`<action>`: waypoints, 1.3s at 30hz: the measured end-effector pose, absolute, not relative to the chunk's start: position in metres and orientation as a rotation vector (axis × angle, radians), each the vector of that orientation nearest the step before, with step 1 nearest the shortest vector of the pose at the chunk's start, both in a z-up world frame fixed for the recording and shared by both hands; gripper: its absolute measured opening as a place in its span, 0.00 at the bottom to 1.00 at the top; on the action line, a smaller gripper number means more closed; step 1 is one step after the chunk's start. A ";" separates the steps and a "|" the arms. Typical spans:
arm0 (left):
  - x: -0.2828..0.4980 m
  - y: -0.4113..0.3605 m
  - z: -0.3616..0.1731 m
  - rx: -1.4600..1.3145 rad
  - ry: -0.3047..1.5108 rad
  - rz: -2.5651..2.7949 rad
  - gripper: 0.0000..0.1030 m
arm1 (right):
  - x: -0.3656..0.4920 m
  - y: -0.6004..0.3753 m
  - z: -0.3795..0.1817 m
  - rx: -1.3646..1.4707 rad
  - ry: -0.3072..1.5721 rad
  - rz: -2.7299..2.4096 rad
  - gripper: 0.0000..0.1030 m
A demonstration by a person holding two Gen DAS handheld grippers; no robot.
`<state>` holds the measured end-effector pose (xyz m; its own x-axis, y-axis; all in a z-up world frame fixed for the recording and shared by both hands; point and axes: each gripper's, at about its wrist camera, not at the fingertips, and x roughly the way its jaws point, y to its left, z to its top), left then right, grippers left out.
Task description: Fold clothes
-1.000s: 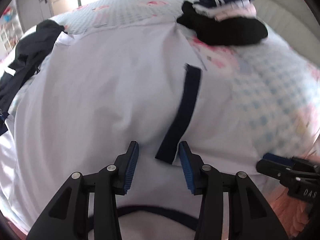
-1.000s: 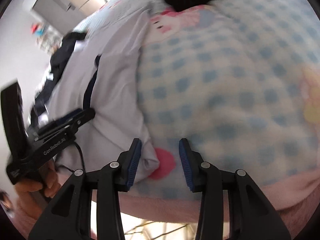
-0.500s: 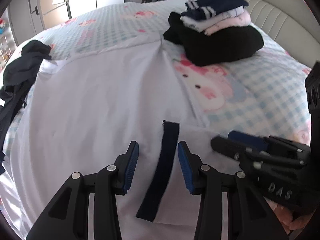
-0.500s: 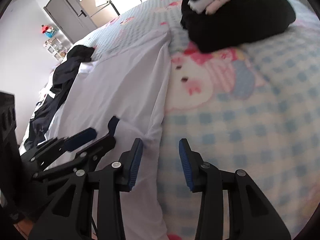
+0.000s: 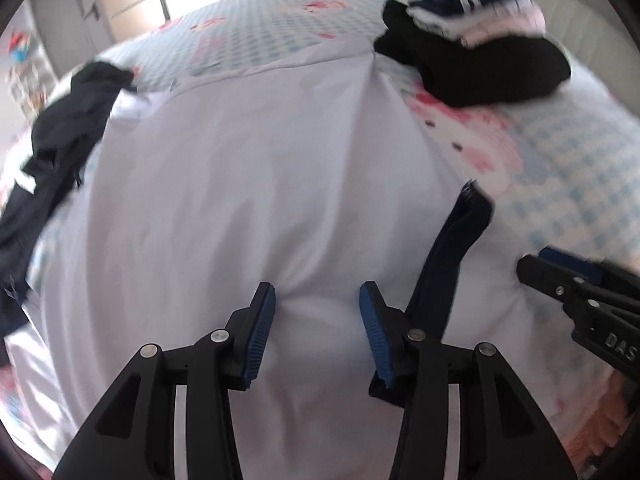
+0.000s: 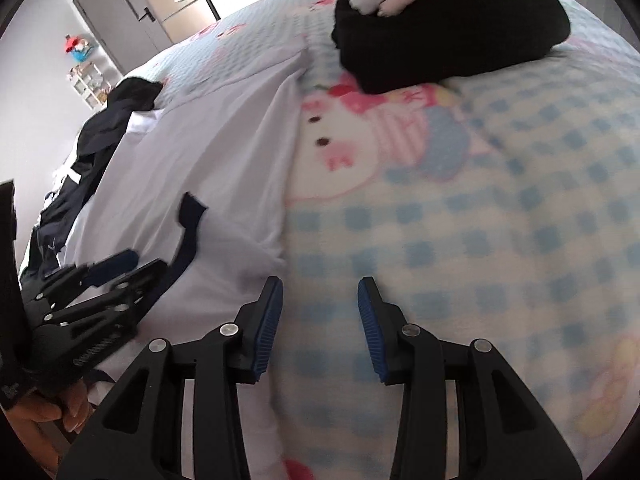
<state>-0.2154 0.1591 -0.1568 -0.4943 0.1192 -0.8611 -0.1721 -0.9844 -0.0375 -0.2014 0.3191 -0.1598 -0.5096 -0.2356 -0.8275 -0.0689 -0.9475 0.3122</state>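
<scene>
Here, left tool (image 5: 317, 326) open over white garment (image 5: 240, 180), right tool (image 6: 320, 320) open.

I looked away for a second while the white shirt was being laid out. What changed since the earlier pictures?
The left gripper shifted off the navy strip onto plain white shirt fabric, its jaws opening slightly, nothing between them. The right gripper moved beside the shirt's edge. Folded pile unmoved; nothing grasped.
</scene>
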 end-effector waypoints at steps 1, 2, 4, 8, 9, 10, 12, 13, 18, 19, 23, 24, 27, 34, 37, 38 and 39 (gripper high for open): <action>-0.214 0.156 -0.153 -1.456 0.037 2.581 0.45 | -0.200 0.324 -0.159 1.490 -0.507 -2.606 0.38; -0.213 0.155 -0.148 -1.425 -0.007 2.584 0.45 | -0.199 0.330 -0.158 1.473 -0.573 -2.594 0.38; -0.214 0.158 -0.141 -1.387 -0.047 2.576 0.45 | -0.197 0.338 -0.158 1.453 -0.651 -2.576 0.38; -0.216 0.166 -0.132 -1.347 -0.067 2.563 0.45 | -0.195 0.346 -0.157 1.442 -0.712 -2.558 0.38; -0.217 0.169 -0.132 -1.342 -0.069 2.557 0.46 | -0.195 0.347 -0.157 1.443 -0.714 -2.559 0.38; -0.218 0.171 -0.131 -1.337 -0.071 2.552 0.46 | -0.195 0.348 -0.157 1.442 -0.717 -2.563 0.38; -0.218 0.172 -0.131 -1.322 -0.111 2.516 0.45 | -0.196 0.349 -0.158 1.441 -0.729 -2.569 0.38; -0.217 0.174 -0.132 -1.314 -0.118 2.496 0.46 | -0.196 0.350 -0.158 1.443 -0.732 -2.566 0.39; -0.219 0.199 -0.139 -1.283 -0.014 2.436 0.46 | -0.200 0.335 -0.159 1.441 -0.647 -2.537 0.39; -0.221 0.203 -0.141 -1.286 0.005 2.431 0.46 | -0.201 0.329 -0.159 1.441 -0.622 -2.518 0.39; -0.238 0.208 -0.165 -1.428 0.132 2.497 0.45 | -0.204 0.311 -0.170 1.504 -0.501 -2.477 0.39; -0.239 0.206 -0.168 -1.450 0.140 2.507 0.44 | -0.204 0.310 -0.172 1.523 -0.478 -2.471 0.39; -0.236 0.201 -0.168 -1.455 0.147 2.533 0.41 | -0.200 0.320 -0.175 1.575 -0.490 -2.466 0.35; -0.200 0.182 -0.133 -1.319 0.010 2.593 0.41 | -0.192 0.343 -0.166 1.534 -0.626 -2.460 0.34; -0.179 0.184 -0.132 -1.300 -0.028 2.505 0.41 | -0.188 0.343 -0.163 1.502 -0.662 -2.423 0.35; -0.175 0.187 -0.134 -1.299 -0.014 2.483 0.41 | -0.185 0.340 -0.163 1.494 -0.664 -2.405 0.35; -0.172 0.190 -0.136 -1.300 0.004 2.474 0.41 | -0.183 0.336 -0.162 1.489 -0.660 -2.397 0.35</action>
